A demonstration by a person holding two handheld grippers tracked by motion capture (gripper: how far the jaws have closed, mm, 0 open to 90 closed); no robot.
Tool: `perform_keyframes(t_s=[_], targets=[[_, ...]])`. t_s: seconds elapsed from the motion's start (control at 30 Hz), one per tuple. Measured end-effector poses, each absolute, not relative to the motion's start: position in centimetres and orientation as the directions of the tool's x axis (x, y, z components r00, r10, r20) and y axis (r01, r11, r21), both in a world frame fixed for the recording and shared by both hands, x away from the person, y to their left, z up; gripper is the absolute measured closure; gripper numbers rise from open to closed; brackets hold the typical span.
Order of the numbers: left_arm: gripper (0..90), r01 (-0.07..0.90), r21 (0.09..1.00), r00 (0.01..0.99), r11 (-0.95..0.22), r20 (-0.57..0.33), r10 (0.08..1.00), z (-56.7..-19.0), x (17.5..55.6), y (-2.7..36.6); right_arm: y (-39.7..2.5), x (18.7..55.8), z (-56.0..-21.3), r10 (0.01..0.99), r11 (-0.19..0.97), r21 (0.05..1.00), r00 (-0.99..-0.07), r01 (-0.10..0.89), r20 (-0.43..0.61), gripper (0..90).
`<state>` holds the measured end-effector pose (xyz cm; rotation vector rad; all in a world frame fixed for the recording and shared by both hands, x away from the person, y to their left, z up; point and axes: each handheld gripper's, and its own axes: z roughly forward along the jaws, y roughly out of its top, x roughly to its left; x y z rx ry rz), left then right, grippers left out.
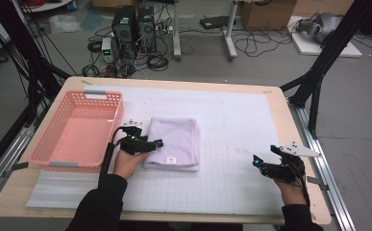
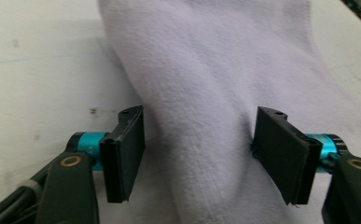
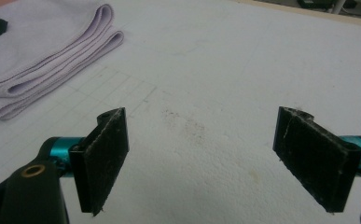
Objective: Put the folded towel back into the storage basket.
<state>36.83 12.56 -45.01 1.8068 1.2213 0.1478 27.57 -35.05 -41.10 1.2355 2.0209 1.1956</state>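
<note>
Left gripper had jaws apart astride the folded lilac towel, grasp step; right gripper idled, jaws apart, near bench's right edge; next: clamp.

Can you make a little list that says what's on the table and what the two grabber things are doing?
Cloth: folded lilac terry towel, lying flat on the white gridded mat
Basket: pink plastic slotted basket, left of the towel
Left gripper: open, fingers straddling a raised fold of the towel
Right gripper: open, over bare mat, apart from the towel
</note>
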Motion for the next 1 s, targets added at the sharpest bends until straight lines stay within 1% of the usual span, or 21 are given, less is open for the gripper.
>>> perform_keyframes(t_s=[0.07,0.1,0.13,0.17,0.2,0.27,0.43,0.53,0.6,0.67,1.0], targets=[[45.4,0.668,0.738,0.508,-0.091,-0.363,0.781,-45.1,36.8,12.3,-35.0,27.6,-41.1,0.878,0.209,0.866,-0.477,0.454,0.038,17.0],[49.1,0.674,0.733,0.505,-0.085,-0.374,0.778,-45.1,36.8,12.3,-35.0,27.6,-41.1,0.878,0.208,0.866,-0.476,0.455,0.039,17.0],[54.2,0.685,0.725,0.500,-0.075,-0.392,0.772,-45.1,36.9,12.4,-35.0,27.6,-41.1,0.878,0.208,0.866,-0.476,0.456,0.039,17.0],[61.4,0.689,0.722,0.497,-0.064,-0.407,0.767,-45.2,36.9,12.5,-35.0,27.6,-41.1,0.879,0.206,0.865,-0.475,0.457,0.042,17.0],[67.1,0.684,0.727,0.502,-0.061,-0.408,0.762,-45.2,36.9,12.5,-35.0,27.6,-41.1,0.879,0.207,0.865,-0.475,0.456,0.041,17.0],[72.1,0.676,0.734,0.514,-0.064,-0.408,0.754,-45.1,36.9,12.6,-35.0,27.6,-41.1,0.878,0.209,0.865,-0.477,0.457,0.040,17.0],[73.2,0.631,0.773,0.551,-0.063,-0.389,0.738,-44.8,36.7,12.8,-35.0,27.6,-41.1,0.878,0.208,0.865,-0.478,0.457,0.041,17.0],[73.4,0.586,0.808,0.584,-0.064,-0.366,0.724,-44.2,36.4,12.7,-35.1,27.6,-41.1,0.878,0.206,0.866,-0.477,0.456,0.042,17.0],[73.4,0.569,0.821,0.596,-0.051,-0.369,0.714,-43.8,36.1,12.8,-35.1,27.6,-41.2,0.879,0.204,0.863,-0.475,0.461,0.046,17.0],[73.6,0.558,0.827,0.607,-0.061,-0.358,0.710,-43.3,36.0,12.8,-35.1,27.6,-41.1,0.878,0.204,0.864,-0.476,0.461,0.047,17.0],[74.2,0.470,0.876,0.675,-0.107,-0.279,0.683,-39.8,35.2,11.8,-35.2,27.5,-41.0,0.878,0.198,0.869,-0.476,0.452,0.047,17.0]])
